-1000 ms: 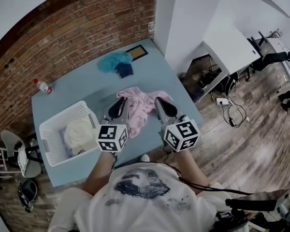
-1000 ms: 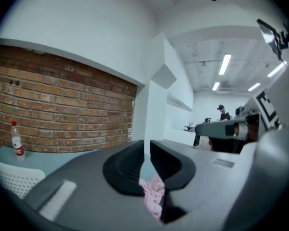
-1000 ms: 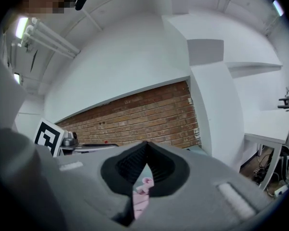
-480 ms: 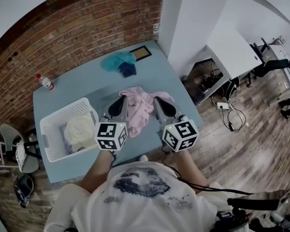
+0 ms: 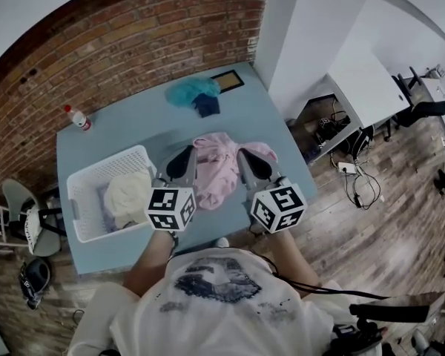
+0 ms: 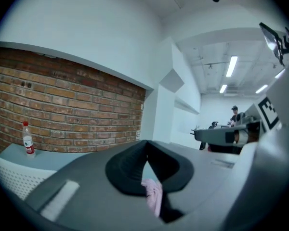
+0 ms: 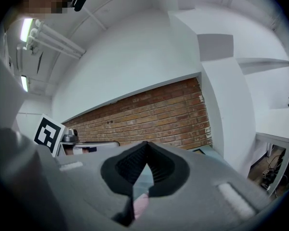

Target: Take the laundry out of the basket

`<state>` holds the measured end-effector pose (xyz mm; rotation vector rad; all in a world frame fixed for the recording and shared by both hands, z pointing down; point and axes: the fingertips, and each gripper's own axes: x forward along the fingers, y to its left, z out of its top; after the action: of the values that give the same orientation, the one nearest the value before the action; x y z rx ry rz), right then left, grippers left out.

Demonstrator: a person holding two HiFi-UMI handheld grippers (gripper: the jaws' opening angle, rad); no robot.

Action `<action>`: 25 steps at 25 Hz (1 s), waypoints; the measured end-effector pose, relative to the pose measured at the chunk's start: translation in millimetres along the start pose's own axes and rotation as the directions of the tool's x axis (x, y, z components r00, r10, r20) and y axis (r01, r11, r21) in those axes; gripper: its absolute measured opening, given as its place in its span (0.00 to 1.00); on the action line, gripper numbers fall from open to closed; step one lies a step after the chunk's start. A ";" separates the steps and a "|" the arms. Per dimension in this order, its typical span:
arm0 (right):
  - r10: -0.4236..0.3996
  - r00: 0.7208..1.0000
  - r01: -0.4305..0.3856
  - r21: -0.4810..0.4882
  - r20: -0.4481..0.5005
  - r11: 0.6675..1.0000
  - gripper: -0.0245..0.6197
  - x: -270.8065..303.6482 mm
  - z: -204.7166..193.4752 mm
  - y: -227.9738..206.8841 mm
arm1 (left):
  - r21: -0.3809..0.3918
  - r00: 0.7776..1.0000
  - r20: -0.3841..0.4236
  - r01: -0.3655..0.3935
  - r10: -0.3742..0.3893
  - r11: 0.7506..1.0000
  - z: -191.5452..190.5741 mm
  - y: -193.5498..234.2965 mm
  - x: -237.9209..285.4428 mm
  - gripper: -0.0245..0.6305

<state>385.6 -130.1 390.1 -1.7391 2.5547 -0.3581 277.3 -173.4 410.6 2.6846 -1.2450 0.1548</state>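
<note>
The white laundry basket (image 5: 80, 217) sits on the left side of the blue table (image 5: 126, 133). In it lies a big cream cloth (image 5: 127, 191), bunched up, with a bit of pale purple cloth (image 5: 104, 200) beside it.

The pink garment (image 5: 219, 170) is out of the basket, over the table just to the basket's right. It is spread between the two claws. The left gripper (image 5: 184, 156) is pinched tight on its left edge and the right gripper (image 5: 248, 156) is pinched tight on its right edge.

The head view shows the whole garment, but not the pinch. The left gripper view shows that claw's jaws pressed together with a fold of pink cloth (image 6: 153, 195) squeezed low between them (only a small bit pokes out). It also shows a water bottle (image 6: 28, 139) by the brick wall and the basket's wall (image 6: 9, 177) low on the left. The right gripper view shows its jaws together too, with pink cloth (image 7: 139, 205) caught at the bottom.

Only the head view shows a teal cloth (image 5: 191, 91) and a dark blue cloth (image 5: 206, 106) at the far end of the table.
</note>
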 end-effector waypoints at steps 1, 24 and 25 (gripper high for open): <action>0.009 1.000 -0.009 -0.001 -0.002 1.000 0.03 3.5 -0.6 4.5 | -0.002 1.000 -0.001 -0.009 0.009 1.000 -0.5 5.2 -3.5 0.02; 0.243 0.958 -0.247 -0.004 -0.155 0.969 0.03 141.3 -49.9 228.9 | -0.091 0.964 -0.069 -0.261 0.255 0.961 -28.3 228.2 -172.2 0.02; 0.246 0.956 -0.250 -0.004 -0.161 0.968 0.03 146.3 -52.8 239.0 | -0.098 0.962 -0.071 -0.269 0.263 0.958 -30.6 238.8 -180.1 0.02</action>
<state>104.2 -172.5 407.4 -1.4233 2.8577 -0.4739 -21.8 -184.1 438.3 2.3957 -1.5464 0.1929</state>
